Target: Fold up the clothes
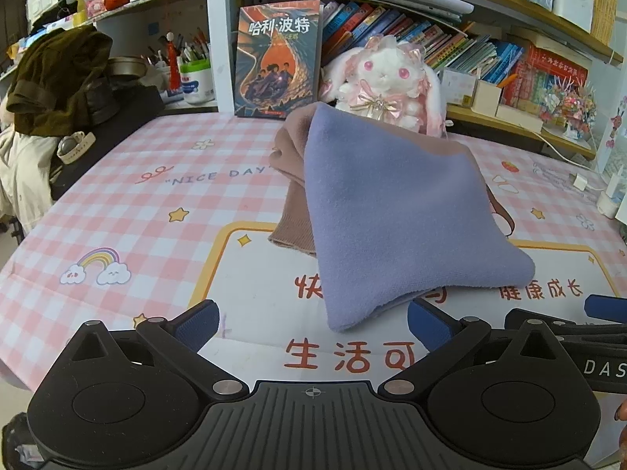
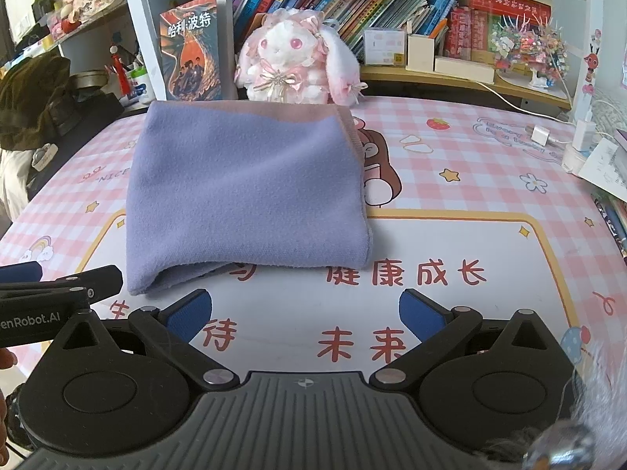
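Note:
A folded garment (image 1: 388, 211) with a lavender fleece inside and a mauve-brown outside lies on the pink checked table mat (image 1: 149, 211). In the right wrist view the garment (image 2: 247, 192) is a flat lavender rectangle with a brown strip along its far edge. My left gripper (image 1: 313, 323) is open and empty, just in front of the garment's near corner. My right gripper (image 2: 305, 313) is open and empty, just short of the garment's near edge. Each gripper shows at the other view's edge.
A plush rabbit (image 2: 298, 62) and a book (image 2: 192, 51) stand behind the garment against bookshelves. Dark clothing (image 1: 58, 78) is piled at the left. A charger and cables (image 2: 580, 133) lie at the right of the mat (image 2: 470, 180).

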Tool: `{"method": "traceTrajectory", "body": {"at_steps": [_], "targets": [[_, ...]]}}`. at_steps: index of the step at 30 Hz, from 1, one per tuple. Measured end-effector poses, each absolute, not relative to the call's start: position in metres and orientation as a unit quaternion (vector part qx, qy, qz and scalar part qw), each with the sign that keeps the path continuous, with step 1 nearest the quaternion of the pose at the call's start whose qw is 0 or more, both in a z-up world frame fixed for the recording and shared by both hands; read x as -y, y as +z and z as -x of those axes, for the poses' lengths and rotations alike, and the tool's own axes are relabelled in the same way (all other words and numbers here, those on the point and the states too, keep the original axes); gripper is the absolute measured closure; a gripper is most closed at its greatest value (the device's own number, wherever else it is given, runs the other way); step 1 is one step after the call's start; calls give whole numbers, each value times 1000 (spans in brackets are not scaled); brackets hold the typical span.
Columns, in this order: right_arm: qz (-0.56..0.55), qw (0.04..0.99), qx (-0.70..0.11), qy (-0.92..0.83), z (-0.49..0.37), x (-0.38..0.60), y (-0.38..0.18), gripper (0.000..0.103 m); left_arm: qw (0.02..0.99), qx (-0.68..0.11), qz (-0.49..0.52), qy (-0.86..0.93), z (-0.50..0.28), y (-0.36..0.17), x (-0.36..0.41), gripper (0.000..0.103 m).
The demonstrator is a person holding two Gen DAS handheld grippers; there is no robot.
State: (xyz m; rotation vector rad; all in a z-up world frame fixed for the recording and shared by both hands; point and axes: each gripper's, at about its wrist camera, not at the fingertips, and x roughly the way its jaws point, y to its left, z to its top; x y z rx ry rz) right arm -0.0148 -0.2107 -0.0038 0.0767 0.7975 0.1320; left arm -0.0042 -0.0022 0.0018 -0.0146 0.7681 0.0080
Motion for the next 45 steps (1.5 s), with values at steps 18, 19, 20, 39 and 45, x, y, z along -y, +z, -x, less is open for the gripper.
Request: {"method": "traceTrajectory", "body": {"at_steps": [18, 19, 20, 39, 45], "targets": [[-36, 917, -391, 63, 13, 212, -5, 0, 927, -375, 6, 2, 3, 1, 3, 0], [-36, 917, -391, 63, 13, 212, -5, 0, 927, -375, 6, 2, 3, 1, 3, 0], [-36, 917, -391, 63, 13, 212, -5, 0, 927, -375, 6, 2, 3, 1, 3, 0], [-38, 917, -393, 63, 12, 214, -5, 0, 926, -377, 4, 4, 1, 2, 5, 0], [-39, 917, -393, 62, 12, 215, -5, 0, 927, -374, 5, 5, 2, 2, 5, 0]]}}
